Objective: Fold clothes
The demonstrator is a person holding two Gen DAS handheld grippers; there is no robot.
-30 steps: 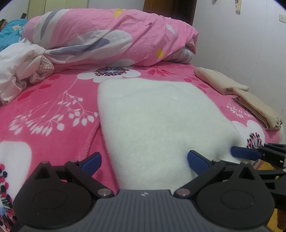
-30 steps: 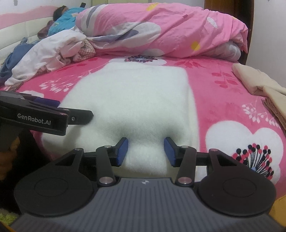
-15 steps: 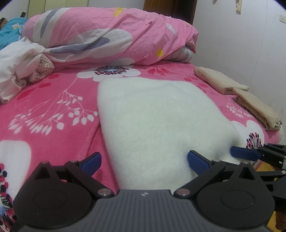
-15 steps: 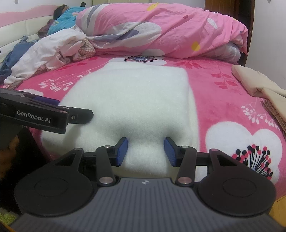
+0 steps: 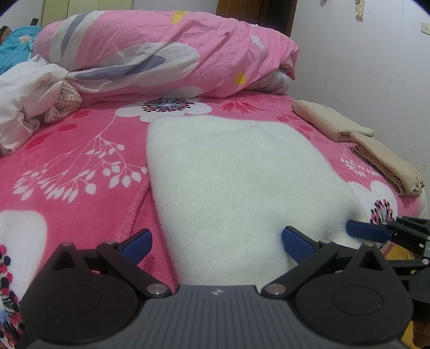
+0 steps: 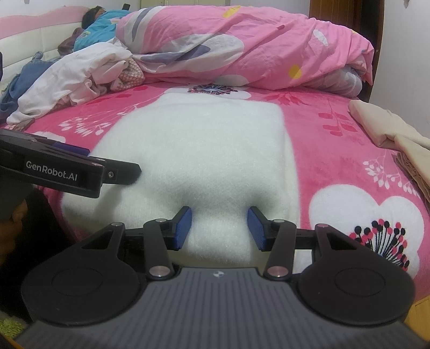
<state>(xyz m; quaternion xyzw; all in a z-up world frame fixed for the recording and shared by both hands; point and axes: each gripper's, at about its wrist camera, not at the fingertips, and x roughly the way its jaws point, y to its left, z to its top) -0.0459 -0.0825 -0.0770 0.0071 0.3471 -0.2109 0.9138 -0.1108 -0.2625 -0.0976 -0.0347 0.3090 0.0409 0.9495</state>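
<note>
A white fuzzy garment (image 5: 236, 171) lies flat on the pink flowered blanket (image 5: 80, 161), its near edge at the bed's front. My left gripper (image 5: 216, 243) is wide open over the garment's near left part. One of its fingers is above the blanket and the other above the white fabric, and nothing is pinched. My right gripper (image 6: 219, 228) is at the garment's (image 6: 204, 150) near right edge, with a bunch of white fabric filling the gap between its pads. In the left wrist view, one blue finger of the right gripper (image 5: 365, 231) touches that corner.
A rolled pink duvet (image 6: 242, 45) and a heap of white and blue clothes (image 6: 70, 80) lie at the back of the bed. A person in blue (image 6: 99, 21) lies at the far left by the headboard. Folded beige cloths (image 5: 376, 150) sit along the right edge, near a white wall.
</note>
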